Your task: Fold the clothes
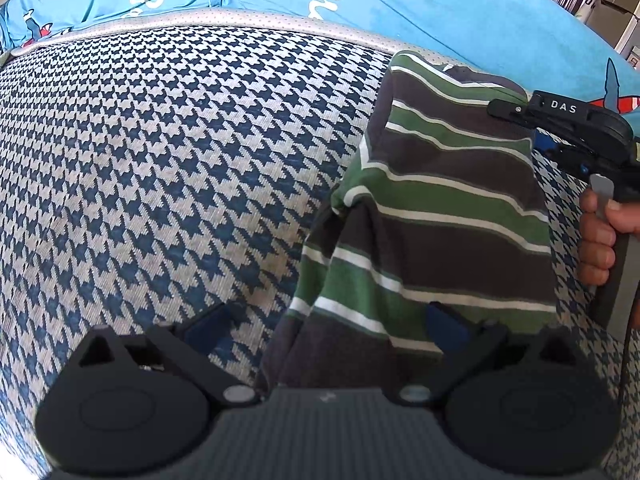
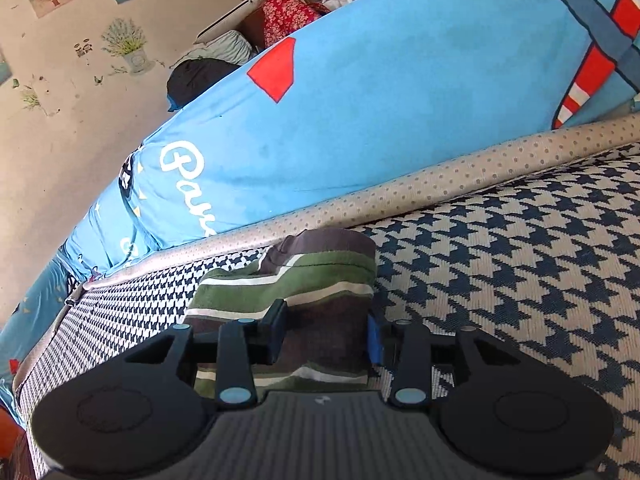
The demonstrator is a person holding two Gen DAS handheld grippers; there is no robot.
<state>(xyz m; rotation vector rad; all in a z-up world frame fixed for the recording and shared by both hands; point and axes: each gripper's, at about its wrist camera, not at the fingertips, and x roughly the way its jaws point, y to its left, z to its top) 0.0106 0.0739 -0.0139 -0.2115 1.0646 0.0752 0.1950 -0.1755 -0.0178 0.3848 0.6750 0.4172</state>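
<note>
Both grippers, left (image 1: 326, 326) and right (image 2: 326, 334), stood unclenched around the striped shirt (image 1: 432, 216); I judged pinching only its edge would fold cleanly.

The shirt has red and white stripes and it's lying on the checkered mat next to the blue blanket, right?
Not quite: the stripes on the shirt are green, dark grey and white, not red. The left wrist view shows this clearly. The rest holds: it lies on the checkered mat next to the blue blanket.
</note>
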